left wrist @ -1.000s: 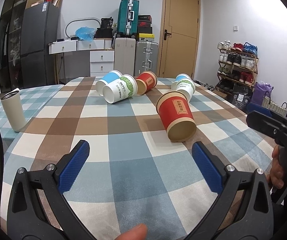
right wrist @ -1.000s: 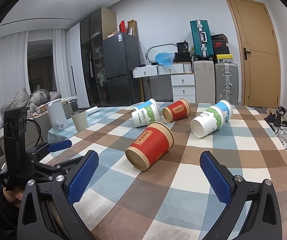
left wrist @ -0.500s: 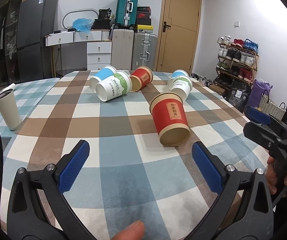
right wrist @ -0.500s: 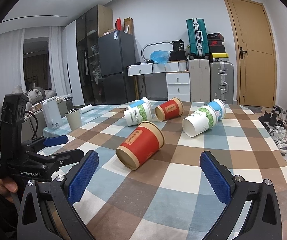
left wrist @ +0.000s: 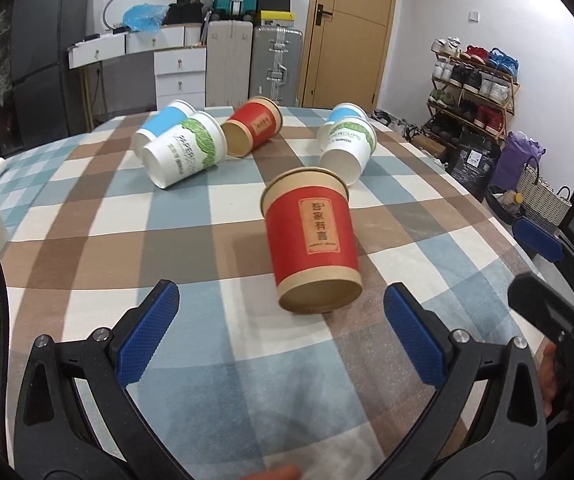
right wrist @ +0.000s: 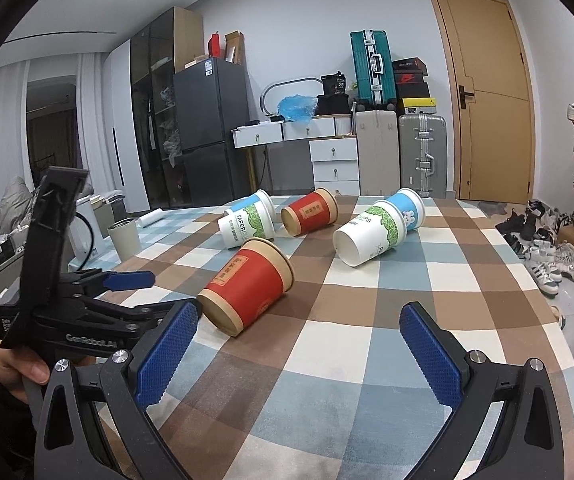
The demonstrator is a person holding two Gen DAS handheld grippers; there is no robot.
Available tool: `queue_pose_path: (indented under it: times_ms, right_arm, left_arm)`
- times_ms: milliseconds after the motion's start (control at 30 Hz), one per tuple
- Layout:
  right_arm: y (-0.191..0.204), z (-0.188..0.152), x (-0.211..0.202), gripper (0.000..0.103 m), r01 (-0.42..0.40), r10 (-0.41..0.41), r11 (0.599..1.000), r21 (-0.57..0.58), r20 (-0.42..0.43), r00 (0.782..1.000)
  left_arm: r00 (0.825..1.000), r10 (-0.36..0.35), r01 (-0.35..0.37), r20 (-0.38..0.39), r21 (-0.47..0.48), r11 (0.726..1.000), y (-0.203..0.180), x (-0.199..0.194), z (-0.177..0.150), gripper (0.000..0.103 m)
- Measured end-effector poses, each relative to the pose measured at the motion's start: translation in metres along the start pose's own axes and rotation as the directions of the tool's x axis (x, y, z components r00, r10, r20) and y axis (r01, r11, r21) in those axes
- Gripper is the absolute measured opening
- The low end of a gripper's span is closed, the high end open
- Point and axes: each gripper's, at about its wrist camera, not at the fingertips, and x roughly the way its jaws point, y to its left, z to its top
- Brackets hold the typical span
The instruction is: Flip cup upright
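A red paper cup (left wrist: 313, 240) lies on its side on the checked tablecloth (left wrist: 99, 216), one round end facing me; it also shows in the right wrist view (right wrist: 247, 288). My left gripper (left wrist: 283, 332) is open and empty, its blue fingers (left wrist: 147, 336) just short of the cup, one to each side. My right gripper (right wrist: 299, 352) is open and empty, to the right of that cup, which lies beyond its left finger (right wrist: 167, 356). The left gripper also shows in the right wrist view (right wrist: 127, 296).
Several more cups lie on their sides farther back: a green-leaf one (left wrist: 185, 152), a blue one (left wrist: 163, 124), a small red one (left wrist: 253, 126) and another green-leaf one (left wrist: 347, 148). A cream tumbler (right wrist: 124, 238) stands at the table's left. Shoes and bags line the floor at the right.
My left gripper has moved forward toward the near red cup, which now lies just beyond its fingers. The right gripper has drifted slightly closer. Both stay open.
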Motion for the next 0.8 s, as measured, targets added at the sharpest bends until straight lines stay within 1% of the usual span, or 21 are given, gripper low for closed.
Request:
queue_pose_path:
  times_ms: [67,133,233,367,433,500,533,600,667,800]
  right_arm:
    - [-0.001,0.000,0.000,0.103,0.001,-0.001,1.000,0.001,0.001,1.000]
    - [-0.002,0.001,0.000,0.103,-0.001,0.001,1.000,0.009,-0.001,1.000]
    - [-0.005,0.001,0.003,0.103,-0.004,0.004,1.000,0.025,-0.005,1.000]
    - [-0.009,0.001,0.003,0.103,-0.010,0.010,0.999,0.045,-0.005,1.000]
    - [-0.010,0.001,0.004,0.103,-0.011,0.011,0.999,0.048,-0.008,1.000]
    - [-0.010,0.001,0.003,0.103,-0.012,0.012,0.999,0.044,-0.007,1.000]
    - [-0.010,0.001,0.003,0.103,-0.012,0.013,0.999,0.042,-0.006,1.000]
    - [-0.009,0.001,0.004,0.103,-0.013,0.014,0.999,0.039,-0.007,1.000]
    - [-0.009,0.000,0.004,0.103,-0.013,0.013,0.999,0.040,-0.007,1.000]
    - [-0.008,0.000,0.004,0.103,-0.012,0.013,0.999,0.036,-0.008,1.000]
  left_arm:
    - [0.999,-0.011,0.011,-0.034,-0.006,1.000,-0.003,0.011,0.004,0.100]
    - [0.999,-0.023,0.023,-0.045,-0.014,1.000,-0.004,0.017,0.006,0.099]
    - [0.998,-0.020,0.020,-0.052,-0.013,1.000,-0.007,0.026,0.011,0.099]
    - [0.998,-0.022,0.021,-0.055,-0.023,1.000,-0.010,0.036,0.016,0.095]
    - [0.997,-0.028,0.026,-0.065,-0.032,0.999,-0.011,0.039,0.016,0.089]
    - [0.996,-0.029,0.026,-0.080,-0.035,0.999,-0.012,0.043,0.017,0.074]
    - [0.996,-0.034,0.031,-0.084,-0.038,0.999,-0.012,0.044,0.017,0.071]
    - [0.995,-0.043,0.039,-0.090,-0.047,0.998,-0.012,0.045,0.017,0.054]
    - [0.995,-0.050,0.045,-0.091,-0.058,0.997,-0.011,0.045,0.016,0.054]
    - [0.995,-0.045,0.040,-0.092,-0.049,0.998,-0.013,0.041,0.013,0.053]
